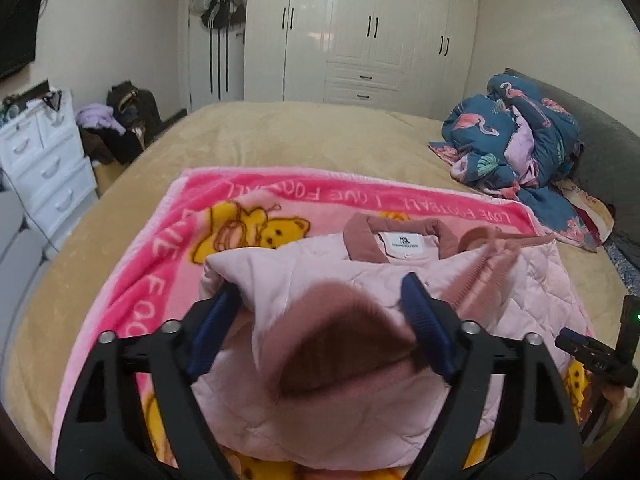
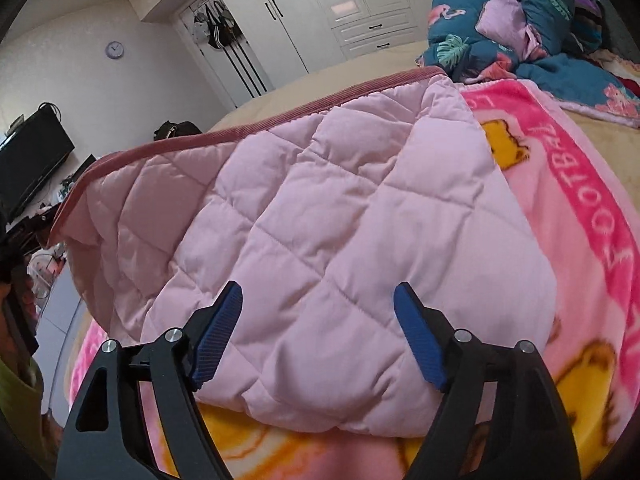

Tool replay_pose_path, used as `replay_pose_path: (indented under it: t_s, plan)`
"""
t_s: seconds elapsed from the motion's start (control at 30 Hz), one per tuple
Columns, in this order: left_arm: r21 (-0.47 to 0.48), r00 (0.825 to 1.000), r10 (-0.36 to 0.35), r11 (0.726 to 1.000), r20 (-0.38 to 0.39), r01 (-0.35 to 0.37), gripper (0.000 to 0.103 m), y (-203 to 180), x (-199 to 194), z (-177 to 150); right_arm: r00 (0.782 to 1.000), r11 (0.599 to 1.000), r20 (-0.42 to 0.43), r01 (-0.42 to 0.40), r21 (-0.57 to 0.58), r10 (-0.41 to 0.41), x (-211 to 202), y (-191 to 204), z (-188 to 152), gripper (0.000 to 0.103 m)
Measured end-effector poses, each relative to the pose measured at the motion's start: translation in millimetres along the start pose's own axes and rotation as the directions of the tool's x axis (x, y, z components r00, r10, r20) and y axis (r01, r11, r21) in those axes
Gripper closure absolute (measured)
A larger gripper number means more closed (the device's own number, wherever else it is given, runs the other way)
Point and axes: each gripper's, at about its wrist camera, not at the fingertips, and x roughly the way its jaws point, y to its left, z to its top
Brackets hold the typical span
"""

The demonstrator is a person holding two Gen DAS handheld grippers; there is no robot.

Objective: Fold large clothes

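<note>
Jacket (image 1: 320,392): pale pink quilted garment with dusty-rose ribbed trim, lying on the pink blanket (image 1: 240,200); collar and white label at my 12 o'clock in the left wrist view.
Cuff (image 1: 344,344): rose-coloured sleeve opening, blurred, sitting between my left claw's fingers; I cannot tell if it touches either pad.
Left claw (image 1: 320,328): spread wide, blue pads apart, nothing pinched; fabric of the sleeve lies between and below the fingers.
Right claw (image 2: 320,328): spread wide, hanging over a quilted panel of the jacket (image 2: 320,220); pads press on nothing.
Right claw seen from left: black body with a green light at 3 o'clock, low on the edge of the left wrist view.
Trim edge (image 2: 240,120): ribbed rose band running from 9 to 1 o'clock along the far side of the panel in the right wrist view.
Blanket: bright pink border with lettering, yellow bear prints; spread on the tan bed (image 1: 300,136), jacket roughly in its middle.
Bedding heap (image 1: 516,140): blue flamingo-print quilt, bunched at 2 o'clock by the grey headboard, well apart from the jacket.
Room: white wardrobe (image 1: 368,28) at 12 o'clock, white drawer unit (image 1: 44,160) at 9 o'clock.
</note>
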Motion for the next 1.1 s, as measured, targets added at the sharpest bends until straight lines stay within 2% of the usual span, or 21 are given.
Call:
replay_pose_path:
  t_s: [0.03, 0.07, 0.23, 0.43, 0.77, 1.1]
  plan:
    - [0.011, 1.000, 0.015, 1.000, 0.015, -0.015, 0.014, -2.5, -3.0, 0.4, 1.000, 1.000, 0.001, -0.004, 0.004, 0.004, -1.4, -0.4, -1.0, 0.025]
    - [0.029, 0.999, 0.034, 0.999, 0.035, -0.035, 0.012, -5.1, -7.2, 0.5, 1.000, 1.000, 0.003, -0.008, 0.009, 0.008, -4.4, -0.9, -2.0, 0.025]
    - [0.055, 0.996, 0.057, 0.997, 0.064, -0.060, 0.010, -12.0, -19.6, -0.5, 1.000, 1.000, 0.019, -0.004, 0.000, 0.004, -23.3, -2.9, 0.7, 0.021]
    - [0.068, 0.994, 0.095, 0.993, 0.063, -0.099, 0.009, -9.0, -24.6, -9.7, 0.996, 1.000, 0.088, 0.020, -0.009, -0.019, -57.3, -3.3, 6.3, 0.012]
    - [0.066, 0.988, 0.154, 0.986, -0.017, -0.152, 0.009, 13.4, -11.5, -44.7, 0.984, 0.995, 0.152, 0.100, -0.014, -0.097, -86.9, -22.4, 18.0, 0.006]
    - [0.055, 0.976, 0.187, 0.982, -0.115, -0.182, 0.009, 33.1, 19.8, -75.4, 0.982, 0.987, 0.100, 0.159, -0.007, -0.158, -66.2, -40.4, 12.3, 0.006]
